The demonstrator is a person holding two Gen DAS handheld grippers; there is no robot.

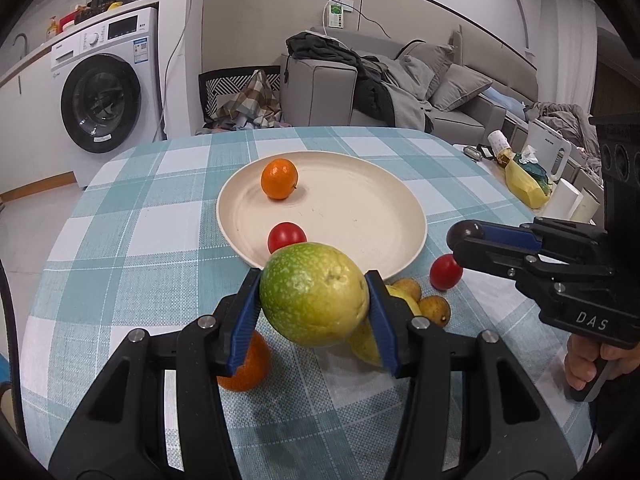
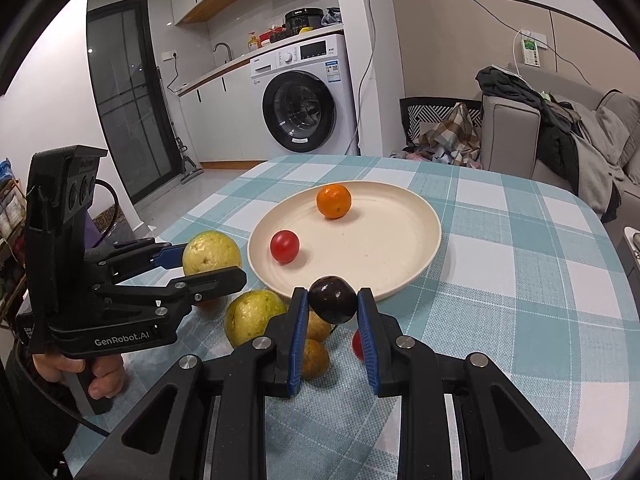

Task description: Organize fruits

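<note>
nearest in the left wrist view, the left gripper (image 1: 314, 300) has its fingers clamped narrow on a green-yellow fruit (image 1: 314, 294), held above the table (image 1: 120, 240) at about 6 o'clock from the plate (image 1: 360, 204). in the right wrist view the right gripper (image 2: 333, 306) has its fingers pinched tight on a small dark plum (image 2: 333, 299), just short of the plate's near rim.

both hands look to be in the carrying step: each fruit is gripped and off the cloth, and neither is in the plate yet. the next move, as i judge it, calls for bringing each fruit over the rim, lowering it onto a bare patch and only then letting the fingers open.

under and beside the grippers a loose pile waits on the cloth: an orange (image 1: 244, 368) at 7 o'clock under the left fingers, another yellow-green fruit (image 2: 254, 316), 2 small brown fruits (image 1: 434, 306) and a red tomato (image 1: 445, 272) just off the rim at 5 o'clock.

in the plate sit 1 tomato (image 1: 287, 236) near the front edge and 1 orange (image 1: 279, 178) at about 11 o'clock. the front tomato lies close to the left fruit's likely path and could be nudged; round fruits may roll.

far off stand a washing machine (image 1: 102, 92) at 10 o'clock and a sofa (image 1: 420, 80) at 1 o'clock.
</note>
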